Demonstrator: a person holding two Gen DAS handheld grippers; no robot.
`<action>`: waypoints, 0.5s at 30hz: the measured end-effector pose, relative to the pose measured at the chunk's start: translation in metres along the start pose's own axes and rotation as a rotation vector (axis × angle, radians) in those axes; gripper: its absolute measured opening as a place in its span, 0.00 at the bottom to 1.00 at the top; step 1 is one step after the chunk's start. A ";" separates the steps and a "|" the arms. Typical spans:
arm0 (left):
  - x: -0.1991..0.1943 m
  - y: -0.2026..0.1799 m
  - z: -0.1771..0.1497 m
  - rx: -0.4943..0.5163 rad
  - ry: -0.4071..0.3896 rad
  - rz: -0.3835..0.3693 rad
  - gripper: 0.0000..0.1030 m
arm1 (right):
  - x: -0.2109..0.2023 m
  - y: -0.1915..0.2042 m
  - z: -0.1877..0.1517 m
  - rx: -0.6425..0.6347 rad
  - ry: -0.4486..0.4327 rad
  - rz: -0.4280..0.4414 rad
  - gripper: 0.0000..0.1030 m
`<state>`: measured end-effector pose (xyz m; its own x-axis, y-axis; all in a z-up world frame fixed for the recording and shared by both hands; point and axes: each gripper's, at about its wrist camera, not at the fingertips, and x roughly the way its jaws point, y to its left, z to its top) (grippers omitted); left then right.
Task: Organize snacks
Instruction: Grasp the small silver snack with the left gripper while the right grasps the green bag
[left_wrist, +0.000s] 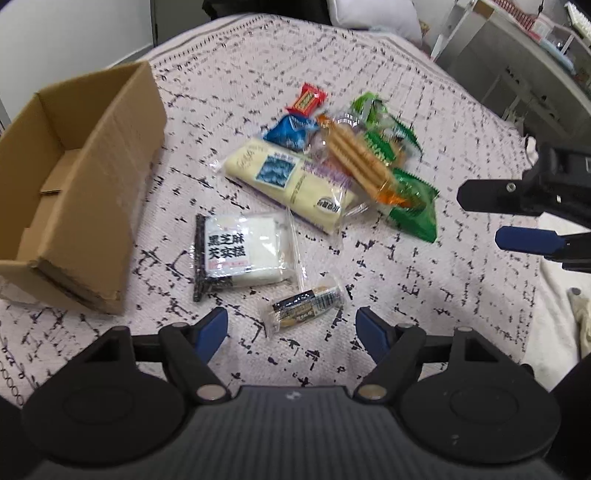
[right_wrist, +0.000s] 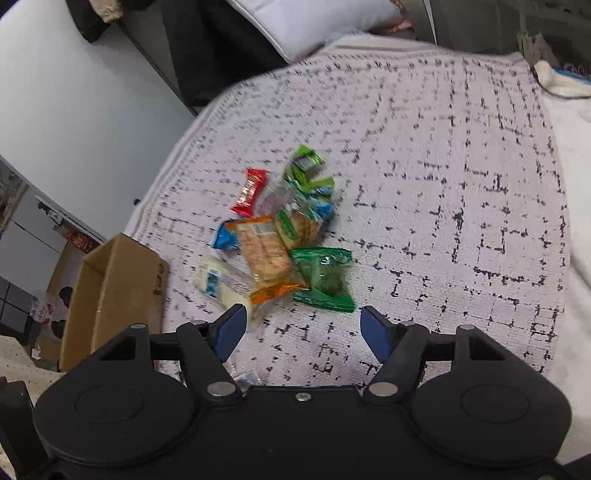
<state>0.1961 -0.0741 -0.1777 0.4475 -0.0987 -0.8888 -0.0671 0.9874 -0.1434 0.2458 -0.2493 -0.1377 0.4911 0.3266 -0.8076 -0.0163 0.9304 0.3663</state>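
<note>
Snacks heaped on the bed, both tools released

We see the small dark snack bar (left_wrist: 304, 303) slanting up-right between our left tool (left_wrist: 291, 328) tips; right tool (right_wrist: 301, 326) grasps nothing.

Left gripper (left_wrist: 291, 325) angled steeply down over the patterned bedspread (left_wrist: 424, 280), jaws apart, nothing between. Right gripper (right_wrist: 300, 325) likewise.

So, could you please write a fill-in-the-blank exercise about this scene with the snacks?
1. The cardboard box holds ____ snacks.
2. The pile's farthest snack has a ____ wrapper.
3. The snacks lie on a patterned ____.
4. Between the left gripper fingers there is ____.

Missing words: no; red; blanket; nothing
</note>
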 end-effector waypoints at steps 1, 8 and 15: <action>0.004 -0.002 0.001 0.005 0.008 0.003 0.73 | 0.005 -0.002 0.002 0.010 0.011 -0.006 0.60; 0.027 -0.012 0.008 0.038 0.037 0.025 0.65 | 0.029 -0.009 0.013 0.015 0.031 -0.074 0.57; 0.034 -0.013 0.014 0.040 0.017 0.038 0.39 | 0.044 -0.012 0.019 0.018 0.053 -0.095 0.53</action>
<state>0.2248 -0.0882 -0.2004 0.4298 -0.0630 -0.9007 -0.0478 0.9946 -0.0924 0.2843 -0.2489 -0.1687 0.4433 0.2458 -0.8620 0.0439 0.9546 0.2948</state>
